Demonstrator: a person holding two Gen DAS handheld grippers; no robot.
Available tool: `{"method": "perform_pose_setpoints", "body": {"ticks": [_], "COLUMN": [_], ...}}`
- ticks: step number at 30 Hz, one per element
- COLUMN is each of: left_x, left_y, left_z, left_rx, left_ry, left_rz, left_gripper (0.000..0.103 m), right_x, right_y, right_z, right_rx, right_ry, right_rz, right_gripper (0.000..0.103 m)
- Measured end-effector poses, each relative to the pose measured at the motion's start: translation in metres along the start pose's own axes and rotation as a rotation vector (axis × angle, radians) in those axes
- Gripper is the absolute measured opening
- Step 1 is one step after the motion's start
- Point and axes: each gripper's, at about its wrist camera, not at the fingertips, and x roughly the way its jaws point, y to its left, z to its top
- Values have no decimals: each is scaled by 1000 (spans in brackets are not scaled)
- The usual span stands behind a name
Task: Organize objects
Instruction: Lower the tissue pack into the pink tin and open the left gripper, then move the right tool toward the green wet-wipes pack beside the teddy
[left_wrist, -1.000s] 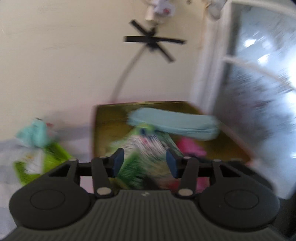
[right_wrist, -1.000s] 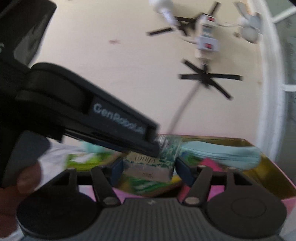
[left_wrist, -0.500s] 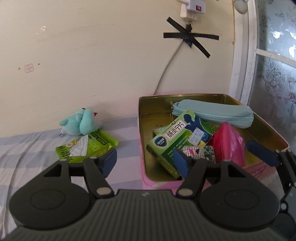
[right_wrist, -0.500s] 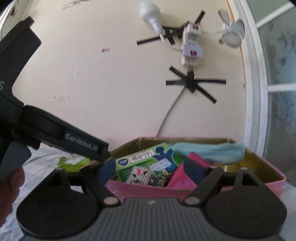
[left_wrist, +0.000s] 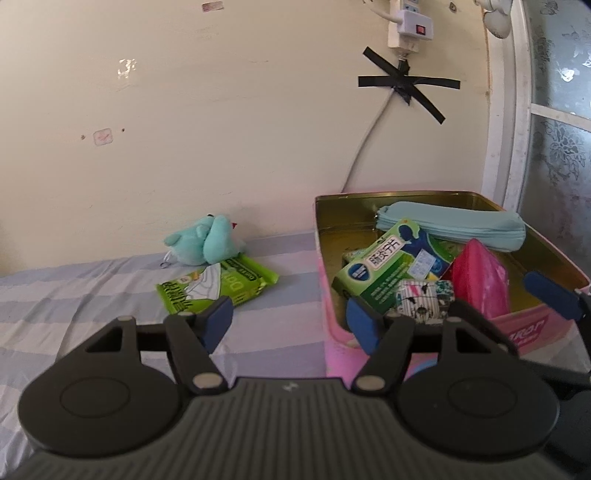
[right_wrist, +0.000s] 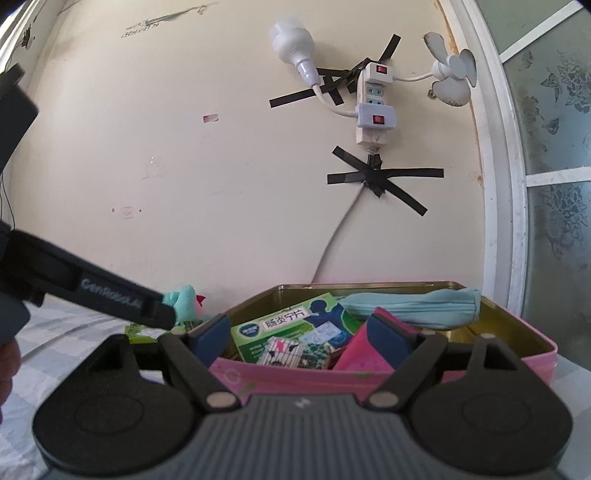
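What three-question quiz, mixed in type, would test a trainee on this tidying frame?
1. True or false: the teal plush toy lies inside the pink tin.
2. Which item lies along the tin's back wall? A) light blue pencil pouch B) red packet C) green medicine box
3. Fill in: on the striped sheet, just in front of the plush toy, lies a green ____ pack.

Key: 1 false, it sits on the sheet beside the tin. 2 A. 3 tissue, judging by the white sheet printed on it. Neither the left tongs nor the right tongs hold anything.
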Motion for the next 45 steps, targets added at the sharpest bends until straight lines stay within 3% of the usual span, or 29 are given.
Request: {"method": "perform_pose_setpoints", "body": {"ticks": [12, 20, 27, 32, 36, 41, 45], "left_x": [10, 18, 14, 13, 15, 11, 9], "left_y": [34, 101, 160, 200, 221, 234, 240], "left_z": [-18, -51, -64, -68, -74, -80, -83], "left_rx": [-20, -64, -92, -143, -241, -314, -357], "left_ry": [65, 139, 145, 126, 118, 90, 84], "left_rz": [88, 203, 285, 339, 329, 270, 231], "left_gripper": [71, 71, 71, 71, 71, 71, 72], "right_x": [2, 4, 5, 8, 17, 44, 77], "right_y": [-2, -1, 11, 37, 74, 132, 171], "right_z": [-1, -3, 0, 18, 29, 25, 8], "right_rx": [4, 2, -30, -22, -34, -70, -128], "right_ry": [9, 9, 4, 15, 35, 138, 272], "right_rz": [-17, -26, -33, 47, 154, 297, 337], "right_gripper": [87, 87, 87, 87, 87, 87, 87]}}
